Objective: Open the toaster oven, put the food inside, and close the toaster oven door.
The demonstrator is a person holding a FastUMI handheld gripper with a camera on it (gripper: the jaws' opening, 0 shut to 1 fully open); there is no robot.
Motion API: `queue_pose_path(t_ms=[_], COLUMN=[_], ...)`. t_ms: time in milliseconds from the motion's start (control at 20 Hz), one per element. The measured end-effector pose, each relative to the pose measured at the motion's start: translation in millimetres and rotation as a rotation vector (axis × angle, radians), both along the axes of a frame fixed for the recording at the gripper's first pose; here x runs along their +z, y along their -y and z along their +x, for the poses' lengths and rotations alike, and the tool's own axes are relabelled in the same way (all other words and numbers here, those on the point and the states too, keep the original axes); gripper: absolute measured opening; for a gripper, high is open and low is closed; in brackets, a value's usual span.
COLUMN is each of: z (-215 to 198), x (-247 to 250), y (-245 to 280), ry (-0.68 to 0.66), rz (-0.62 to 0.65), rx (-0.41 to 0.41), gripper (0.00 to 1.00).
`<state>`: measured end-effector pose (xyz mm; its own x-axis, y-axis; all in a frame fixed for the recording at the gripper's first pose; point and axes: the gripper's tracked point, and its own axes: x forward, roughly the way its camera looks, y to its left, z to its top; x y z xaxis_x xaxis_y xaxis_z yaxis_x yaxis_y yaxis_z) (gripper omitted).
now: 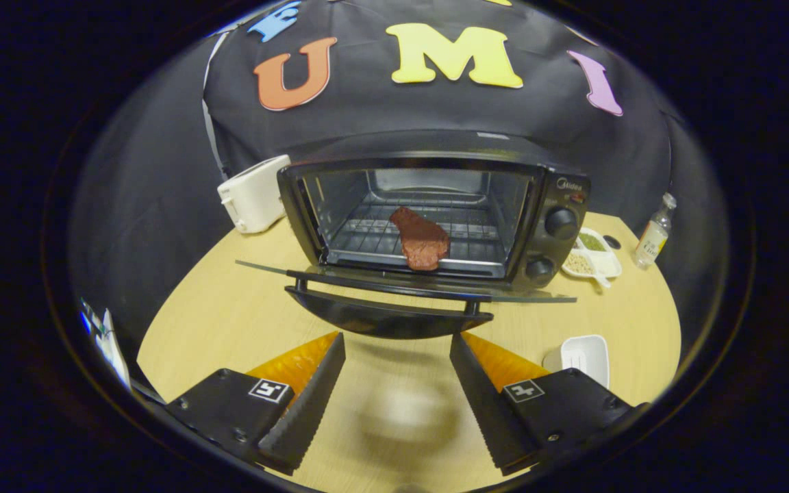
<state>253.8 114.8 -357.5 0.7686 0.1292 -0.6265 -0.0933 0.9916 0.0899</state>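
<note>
A black toaster oven (559, 198) stands on the round wooden table (230, 308) with its glass door (394, 287) folded down flat toward me. A reddish-brown piece of meat (420, 239) lies on the wire rack inside, near the front edge of the opening. My gripper (398, 349) is open, fingers spread wide with nothing between them. It hovers over the table just short of the door's black handle (387, 318).
A white toaster (254, 195) stands left of the oven. To the oven's right sit a white divided dish (593, 257) with grains and a small clear bottle (653, 233). A small white square dish (583, 356) rests just beyond my right finger.
</note>
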Motion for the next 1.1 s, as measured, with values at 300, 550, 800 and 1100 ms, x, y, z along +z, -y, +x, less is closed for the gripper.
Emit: queue_pose_path(t_ms=[300, 550, 800, 1100], z=[17.0, 41.9, 73.9, 79.1], x=[30.5, 47.7, 63.6, 70.2], y=[5.9, 10.8, 11.8, 5.3], ry=[0.047, 0.079, 0.118, 0.131], rz=[0.009, 0.004, 0.005, 0.030], rx=[-0.014, -0.022, -0.028, -0.018], gripper=[0.98, 0.99, 0.98, 0.98])
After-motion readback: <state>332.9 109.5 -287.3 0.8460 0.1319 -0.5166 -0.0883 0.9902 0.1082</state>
